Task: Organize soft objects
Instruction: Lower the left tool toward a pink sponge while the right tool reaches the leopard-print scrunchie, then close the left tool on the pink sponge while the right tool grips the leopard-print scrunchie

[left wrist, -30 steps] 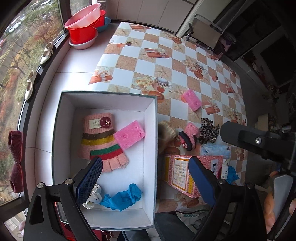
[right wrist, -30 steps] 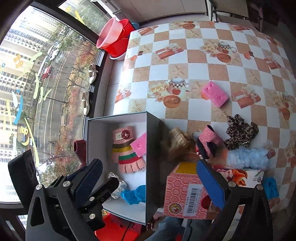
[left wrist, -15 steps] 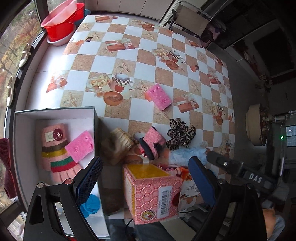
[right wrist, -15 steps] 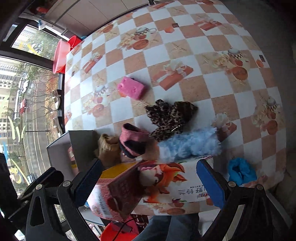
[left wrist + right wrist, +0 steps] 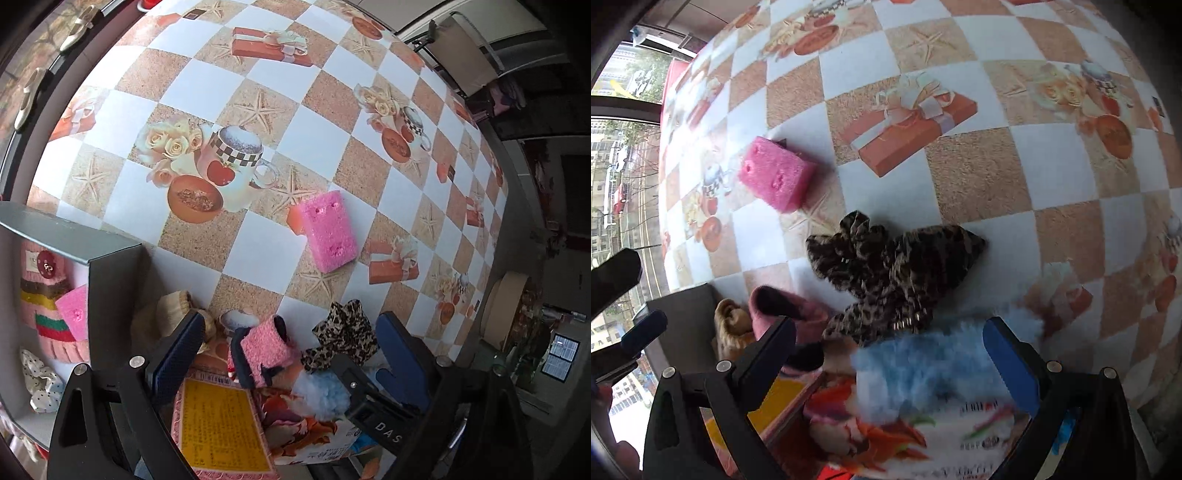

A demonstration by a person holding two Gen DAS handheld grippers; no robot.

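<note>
Hovering both grippers over the pile, I hold the right gripper (image 5: 890,354) with jaws spread around the fluffy blue piece (image 5: 916,373), nothing pinched; the left gripper (image 5: 288,350), also spread and empty, frames the pink knitted piece (image 5: 264,349). My worry: closing here could snag the leopard scrunchie (image 5: 886,277) or catch the printed carton (image 5: 886,435) underneath. The pink sponge (image 5: 327,230) lies apart on the checkered tabletop (image 5: 258,74); the grey box (image 5: 110,273) stands beside a window.
</note>
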